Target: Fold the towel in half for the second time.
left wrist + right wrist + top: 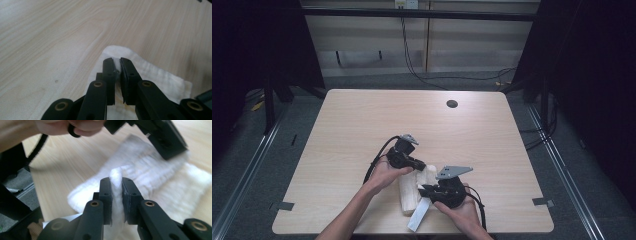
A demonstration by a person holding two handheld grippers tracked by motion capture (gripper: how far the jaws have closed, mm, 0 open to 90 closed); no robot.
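Black claws (116,187) with brass-coloured pivot screws, black cables, grey three-cornered plates.

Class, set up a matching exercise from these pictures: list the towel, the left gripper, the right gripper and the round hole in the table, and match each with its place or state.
Things:
1. towel
2. left gripper
3. right gripper
4. hole

Places or states:
A. far side of the table, towards the right
B. shut on a thick fold of the towel
C. white, lying near the front edge
D. pinching a thin edge of the towel

Pairs: 1-C, 2-D, 3-B, 4-A
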